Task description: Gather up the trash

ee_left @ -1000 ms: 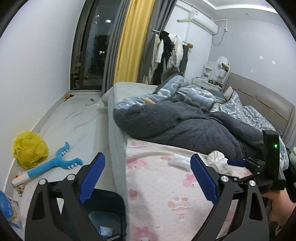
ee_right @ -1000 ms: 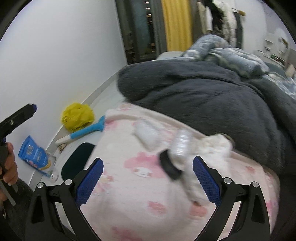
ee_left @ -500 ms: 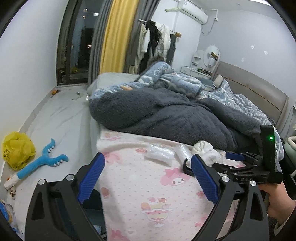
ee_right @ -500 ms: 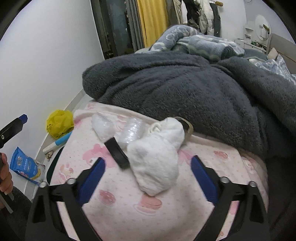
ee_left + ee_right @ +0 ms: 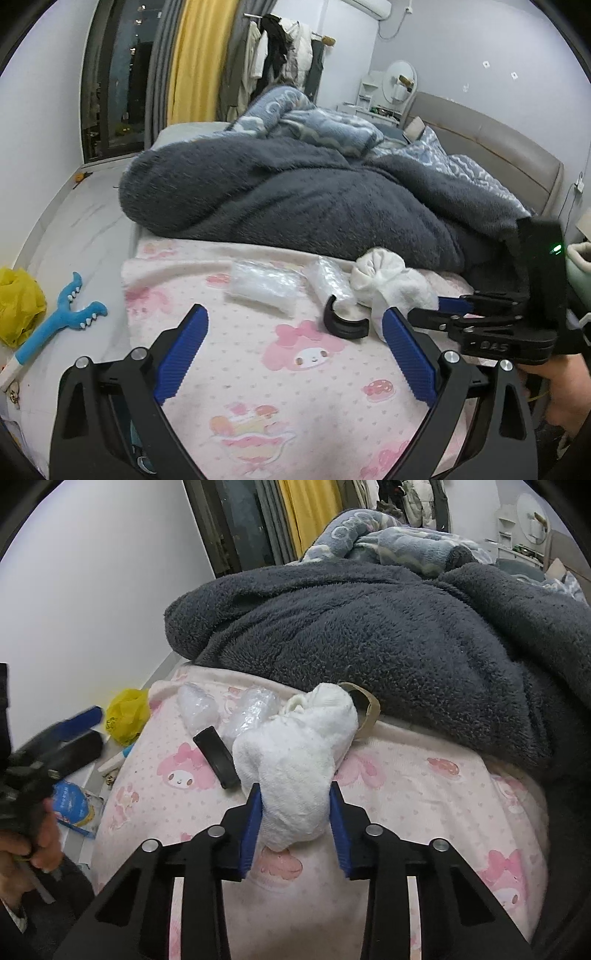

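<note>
The right claw (image 5: 294, 812) has just closed on the white cloth (image 5: 295, 760) at centre frame, lying on the pink sheet (image 5: 424, 794). The left claw (image 5: 291, 354) gapes wide, holding nothing, lower centre.

I see a bed (image 5: 498, 147) against pale walls (image 5: 461, 48). A yellow curtain (image 5: 195, 62) hangs beside a dark window (image 5: 114, 81).

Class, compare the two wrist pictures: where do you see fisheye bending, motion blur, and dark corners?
Left wrist view: the window frame bows outward, black vignette fills the corners, and the bed sheet is sharp. Right wrist view: the same dark corners; the left gripper at the edge is smeared by motion, while the white cloth between the right gripper pads is crisp.
</note>
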### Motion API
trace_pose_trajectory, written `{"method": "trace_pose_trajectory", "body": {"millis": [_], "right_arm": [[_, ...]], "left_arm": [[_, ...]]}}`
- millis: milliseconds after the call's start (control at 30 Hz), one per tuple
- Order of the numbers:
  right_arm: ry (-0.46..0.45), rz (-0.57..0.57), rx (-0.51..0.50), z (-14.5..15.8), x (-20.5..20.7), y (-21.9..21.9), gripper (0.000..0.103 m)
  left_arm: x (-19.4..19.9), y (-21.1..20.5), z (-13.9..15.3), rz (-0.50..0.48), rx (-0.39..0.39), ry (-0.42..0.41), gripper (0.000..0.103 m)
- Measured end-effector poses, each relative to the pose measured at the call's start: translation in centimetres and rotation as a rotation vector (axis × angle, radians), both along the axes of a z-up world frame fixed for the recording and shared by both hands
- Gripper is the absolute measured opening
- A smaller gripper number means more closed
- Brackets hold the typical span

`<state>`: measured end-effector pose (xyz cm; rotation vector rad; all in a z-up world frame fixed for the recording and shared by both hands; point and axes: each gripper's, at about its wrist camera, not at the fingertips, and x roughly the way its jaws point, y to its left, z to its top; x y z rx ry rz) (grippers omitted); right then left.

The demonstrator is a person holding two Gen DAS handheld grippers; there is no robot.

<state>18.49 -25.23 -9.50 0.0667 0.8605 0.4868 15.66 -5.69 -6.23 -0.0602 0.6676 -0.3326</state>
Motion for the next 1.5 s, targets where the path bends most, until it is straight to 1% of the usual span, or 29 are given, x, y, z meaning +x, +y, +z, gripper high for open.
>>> {"method": "trace_pose_trajectory", "body": {"millis": [100,167,267,433,500,667,700,800,933,1000,1100,1233,1500], "right_arm": [[-0.006,0.010,0.015,0.2,-0.2,-0.7,0.032],[-0.007,0.013,0.043,0.3,-0.6,-1.5,0.032],[-0.007,0.011,0.097,0.7,-0.8,-2.7,0.032],[-0.026,0.005,0.125,1.4,-1.2,-4.2,0.032],[-0.029,0.001,0.135,1.5,-1.4,-4.8,0.032],[-0.034,-0.005,0.150,1.6,-1.7,-6.1,0.032],[-0.034,-0.007,0.150,1.5,-1.8,-6.4,0.032],[-0.033,-0.009,0.153,1.5,-1.9,-6.8,0.032],[-0.033,-0.008,0.154,1.6,-2.1,-6.9,0.032],[-0.034,-0.008,0.155,1.8,-2.1,-7.0,0.032],[-0.039,-0.006,0.158,2.2,-2.2,-7.1,0.032],[-0.049,-0.003,0.173,3.0,-2.3,-7.1,0.032],[-0.076,0.014,0.196,4.6,-2.3,-5.5,0.032]], "left_arm": [[0.4,-1.0,-0.8,-0.012,0.016,0.010,0.097],[0.6,-2.0,-1.3,-0.024,0.044,0.011,0.097],[0.8,-3.6,-2.0,-0.040,0.104,-0.002,0.096],[1.0,-6.3,-3.1,-0.074,0.222,-0.035,0.094],[1.2,-7.3,-3.7,-0.084,0.280,-0.038,0.087],[2.0,-8.2,-4.6,-0.085,0.327,-0.031,0.082],[2.2,-8.2,-4.6,-0.082,0.329,-0.029,0.081],[2.8,-8.4,-5.0,-0.072,0.336,-0.009,0.072],[3.2,-8.8,-5.4,-0.087,0.343,0.014,0.062],[3.2,-9.0,-5.5,-0.100,0.346,0.019,0.050],[3.1,-8.9,-5.4,-0.108,0.343,0.021,0.049],[3.0,-8.3,-4.9,-0.101,0.314,0.030,0.049],[2.3,-6.0,-3.1,-0.065,0.199,0.060,0.049]]}}
